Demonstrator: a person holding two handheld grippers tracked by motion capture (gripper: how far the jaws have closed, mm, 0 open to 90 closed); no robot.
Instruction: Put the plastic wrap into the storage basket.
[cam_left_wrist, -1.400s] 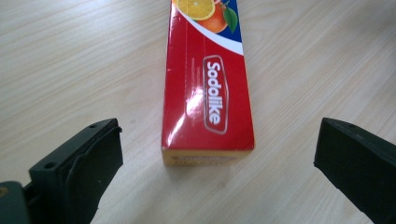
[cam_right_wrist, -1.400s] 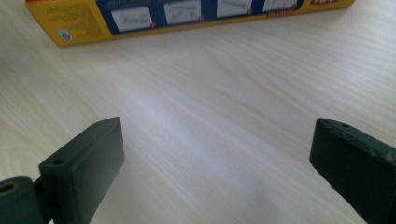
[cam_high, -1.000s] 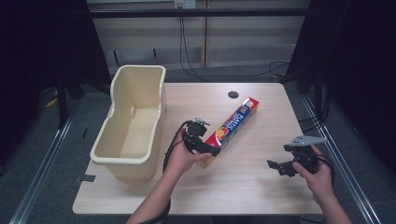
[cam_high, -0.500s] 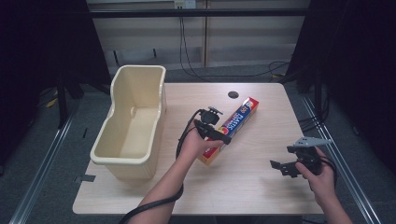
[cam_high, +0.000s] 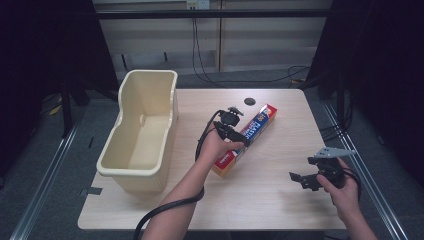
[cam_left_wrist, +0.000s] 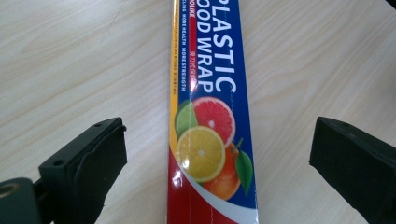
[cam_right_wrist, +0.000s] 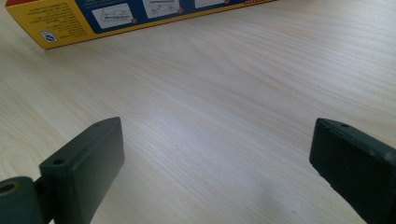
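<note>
A long plastic food wrap box (cam_high: 247, 135), blue and red with citrus fruit printed on it, lies diagonally on the wooden table (cam_high: 280, 200). My left gripper (cam_high: 239, 136) hovers right over its middle, open, with the box (cam_left_wrist: 210, 116) running between the two jaws. Off to the right near the table's edge, my right gripper (cam_high: 302, 180) is open over bare wood. The box's yellow side (cam_right_wrist: 116, 18) shows at the top of the right gripper view, well ahead of the right gripper (cam_right_wrist: 215, 172).
A tall cream plastic bin (cam_high: 142, 130) stands at the table's left side. A dark round hole (cam_high: 250, 101) sits in the tabletop behind the box. The left gripper's cable (cam_high: 165, 212) trails off the front edge.
My left gripper moved up and to the right along the box, from its near end to over its middle. The right gripper shifted slightly down and stayed open.
</note>
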